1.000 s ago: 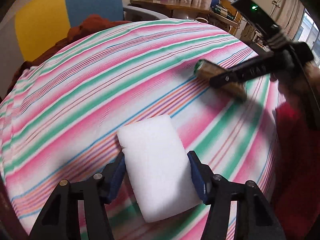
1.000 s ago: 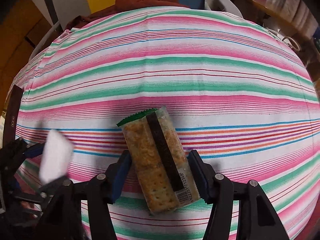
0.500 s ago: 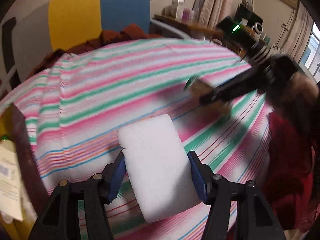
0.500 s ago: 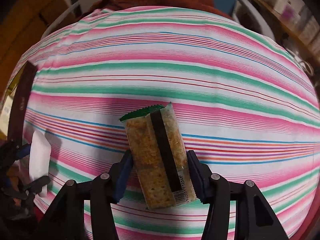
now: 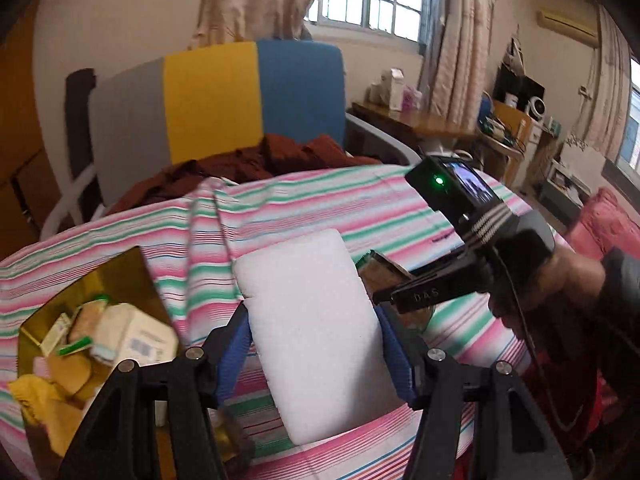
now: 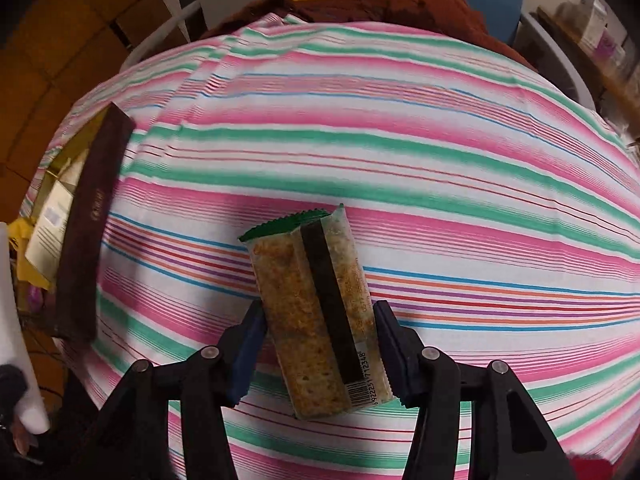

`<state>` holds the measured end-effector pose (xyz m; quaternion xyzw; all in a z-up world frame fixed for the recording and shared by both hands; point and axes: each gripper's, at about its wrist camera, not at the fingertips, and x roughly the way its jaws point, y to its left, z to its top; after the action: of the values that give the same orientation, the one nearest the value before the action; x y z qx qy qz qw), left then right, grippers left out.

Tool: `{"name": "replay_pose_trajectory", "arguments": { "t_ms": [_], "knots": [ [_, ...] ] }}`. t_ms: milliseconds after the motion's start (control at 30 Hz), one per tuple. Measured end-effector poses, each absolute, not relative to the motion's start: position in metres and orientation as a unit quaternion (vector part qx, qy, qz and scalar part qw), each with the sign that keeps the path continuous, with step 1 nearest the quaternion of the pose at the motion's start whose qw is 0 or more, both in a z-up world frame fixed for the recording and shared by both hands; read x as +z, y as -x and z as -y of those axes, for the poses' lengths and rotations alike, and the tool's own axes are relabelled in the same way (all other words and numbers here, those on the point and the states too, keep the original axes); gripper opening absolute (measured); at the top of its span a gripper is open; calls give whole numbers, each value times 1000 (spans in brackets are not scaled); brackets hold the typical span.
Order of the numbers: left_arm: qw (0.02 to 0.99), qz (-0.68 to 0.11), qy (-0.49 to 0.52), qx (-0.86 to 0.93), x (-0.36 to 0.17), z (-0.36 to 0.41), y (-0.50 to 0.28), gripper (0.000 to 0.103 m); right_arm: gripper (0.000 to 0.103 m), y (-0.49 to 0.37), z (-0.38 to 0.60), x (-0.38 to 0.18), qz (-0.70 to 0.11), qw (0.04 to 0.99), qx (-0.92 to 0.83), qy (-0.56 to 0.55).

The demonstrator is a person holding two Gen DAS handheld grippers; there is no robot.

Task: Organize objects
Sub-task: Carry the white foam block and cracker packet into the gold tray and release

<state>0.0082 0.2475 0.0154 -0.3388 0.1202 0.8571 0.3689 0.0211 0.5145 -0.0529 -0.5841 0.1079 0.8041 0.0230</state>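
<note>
The left tool point(image 5: 314, 338) is clamped on a white sponge point(image 5: 316, 328), held above the striped surface point(image 6: 400, 152) near the box point(image 5: 120, 276). The right tool point(image 6: 318, 344) grips a cracker pack point(image 6: 316, 320) with barcode digits "6922251712348"; "DAS" marks its arm.

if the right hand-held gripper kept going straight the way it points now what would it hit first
Most likely the striped tablecloth: the right hand-held gripper, shut on the cracker pack, points across bare cloth. The dark box sits well off to the left. Depth is unclear.
</note>
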Motion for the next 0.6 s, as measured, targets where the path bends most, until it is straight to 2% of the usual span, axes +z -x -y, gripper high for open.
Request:
{"name": "replay_pose_trajectory", "arguments": {
  "t_ms": [100,167,367,600],
  "knots": [
    [359,-108,335,865,18,-234,-2,62,54,-28,-502,-48,-121,21,812,571],
    [353,-102,333,869,20,-226,1,62,54,3,-490,-48,-131,21,816,563],
    [341,-88,331,876,22,-203,2,62,54,23,-453,-53,-163,15,827,538],
    [326,-70,336,881,20,-181,6,62,54,21,-430,-48,-184,3,835,519]
  ]
}}
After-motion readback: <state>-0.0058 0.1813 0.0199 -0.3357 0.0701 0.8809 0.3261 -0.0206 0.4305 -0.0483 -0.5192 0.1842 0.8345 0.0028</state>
